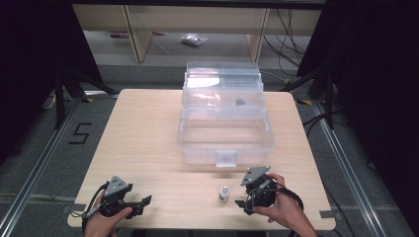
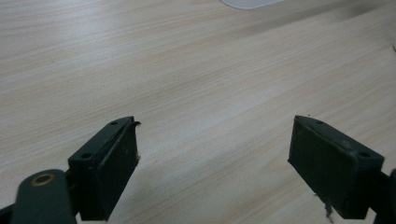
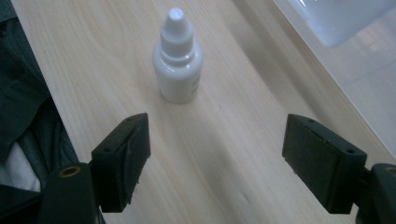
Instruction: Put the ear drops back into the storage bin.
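A small white dropper bottle (image 1: pixel 224 193) stands upright on the wooden table (image 1: pixel 148 138), near its front edge. The bottle (image 3: pixel 178 58) is a short way ahead of my right gripper (image 3: pixel 217 158), whose jaws stand wide apart with nothing between them. In the high view my right gripper (image 1: pixel 243 203) rests just right of the bottle, pointing left toward it. My left gripper (image 1: pixel 144 202) sits at the front left of the table, open and empty. Its jaws frame bare wood around my left gripper (image 2: pixel 212 158).
A clear plastic storage box (image 1: pixel 226 136) with its lid tilted back stands at the middle back of the table; a small dark item lies in its rear tray. Its front latch (image 1: pixel 226 159) faces me. Floor rails and black stands flank the table.
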`<action>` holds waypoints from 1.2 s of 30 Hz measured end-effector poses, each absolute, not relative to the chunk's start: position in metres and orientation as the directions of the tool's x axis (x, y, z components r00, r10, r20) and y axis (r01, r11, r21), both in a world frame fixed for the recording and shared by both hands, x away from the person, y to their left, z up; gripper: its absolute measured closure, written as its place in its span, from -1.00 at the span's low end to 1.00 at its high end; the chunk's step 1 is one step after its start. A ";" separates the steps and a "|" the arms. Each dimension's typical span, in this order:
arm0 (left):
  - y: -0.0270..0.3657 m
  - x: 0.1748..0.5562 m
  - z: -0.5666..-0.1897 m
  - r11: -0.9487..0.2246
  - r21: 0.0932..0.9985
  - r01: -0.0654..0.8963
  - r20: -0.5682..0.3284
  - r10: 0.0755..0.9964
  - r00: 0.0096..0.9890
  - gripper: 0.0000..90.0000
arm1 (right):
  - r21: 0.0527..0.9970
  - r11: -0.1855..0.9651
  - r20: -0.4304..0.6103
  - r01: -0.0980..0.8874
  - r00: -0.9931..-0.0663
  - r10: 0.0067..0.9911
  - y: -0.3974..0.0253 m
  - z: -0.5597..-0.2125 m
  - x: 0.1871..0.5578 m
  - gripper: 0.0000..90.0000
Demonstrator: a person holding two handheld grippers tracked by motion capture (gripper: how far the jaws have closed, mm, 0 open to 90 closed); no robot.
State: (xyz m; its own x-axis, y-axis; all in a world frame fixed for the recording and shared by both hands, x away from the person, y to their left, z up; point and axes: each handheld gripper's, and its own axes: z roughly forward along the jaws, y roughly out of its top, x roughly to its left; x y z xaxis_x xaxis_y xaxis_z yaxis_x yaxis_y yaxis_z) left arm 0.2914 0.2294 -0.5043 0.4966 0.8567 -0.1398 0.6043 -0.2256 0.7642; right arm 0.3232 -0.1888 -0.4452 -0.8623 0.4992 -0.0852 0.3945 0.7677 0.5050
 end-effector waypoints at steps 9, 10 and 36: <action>0.228 0.293 -0.504 -0.228 0.765 0.603 -0.141 0.853 0.502 -0.66 | 0.474 0.801 -0.079 0.365 -0.889 0.452 -0.169 -0.445 0.328 -0.41; 0.229 0.293 -0.503 -0.234 0.761 0.605 -0.140 0.851 0.506 -0.66 | 0.474 0.801 -0.079 0.365 -0.889 0.452 -0.169 -0.445 0.328 -0.41; 0.228 0.293 -0.504 -0.225 0.764 0.605 -0.145 0.853 0.501 -0.66 | 0.341 0.891 -0.051 0.300 -0.941 0.336 -0.131 -0.449 0.347 -0.09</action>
State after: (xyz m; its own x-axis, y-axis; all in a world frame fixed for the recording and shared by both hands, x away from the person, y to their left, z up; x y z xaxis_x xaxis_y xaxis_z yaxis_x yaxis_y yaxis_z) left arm 0.2927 0.2278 -0.5035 0.5006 0.8535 -0.1448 0.6045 -0.2250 0.7641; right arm 0.3472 -0.1305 -0.4490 -0.9406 0.3359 -0.0506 0.2998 0.8910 0.3410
